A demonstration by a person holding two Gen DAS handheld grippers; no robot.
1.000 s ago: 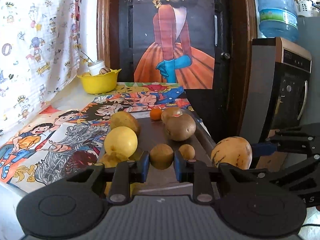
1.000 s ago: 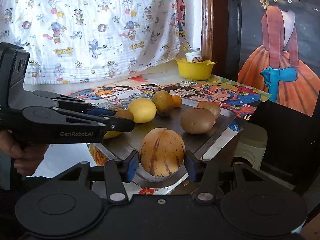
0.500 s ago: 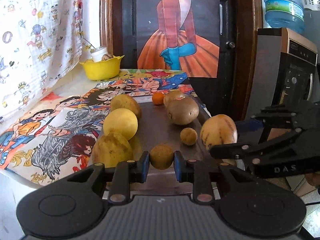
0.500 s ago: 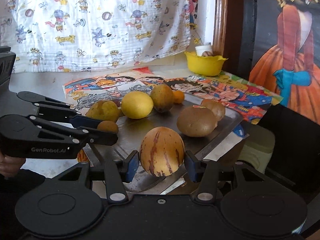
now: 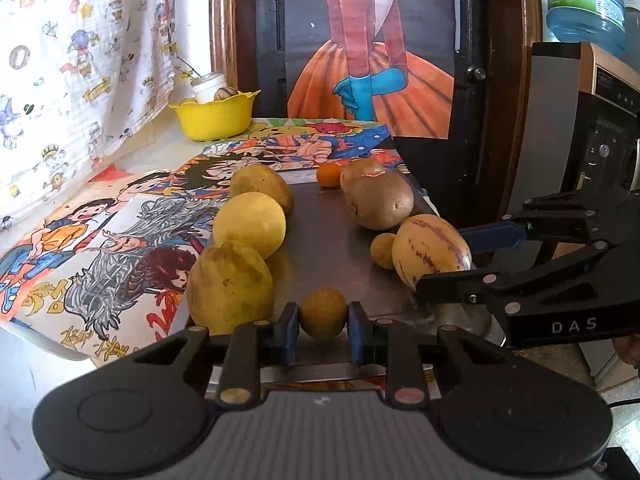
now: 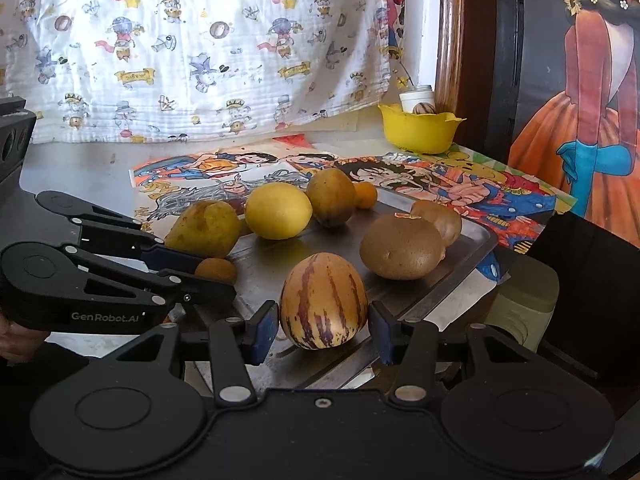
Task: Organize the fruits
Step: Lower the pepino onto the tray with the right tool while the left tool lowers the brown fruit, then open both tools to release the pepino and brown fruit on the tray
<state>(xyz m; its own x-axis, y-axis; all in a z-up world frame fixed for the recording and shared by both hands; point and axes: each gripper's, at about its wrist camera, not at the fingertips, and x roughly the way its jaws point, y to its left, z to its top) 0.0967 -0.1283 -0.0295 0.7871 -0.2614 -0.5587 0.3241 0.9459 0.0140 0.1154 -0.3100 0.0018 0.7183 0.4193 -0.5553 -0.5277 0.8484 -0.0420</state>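
- Left gripper (image 5: 323,322) is pinched tight on a small brown fruit (image 5: 323,313), bottom centre of its view, at the near edge of the metal tray (image 5: 332,248).
- Right gripper (image 6: 323,325) is clamped on a striped melon (image 6: 323,301), low centre of its view, over the tray's near corner.
- Looks like both are about to be set down, so I'd lower each till it sits on the tray before letting go; round stuff rolls.
- Can't tell whether either fruit touches the tray yet.
- The yellow bowl (image 6: 420,132), upper right, hides most of what's in it.
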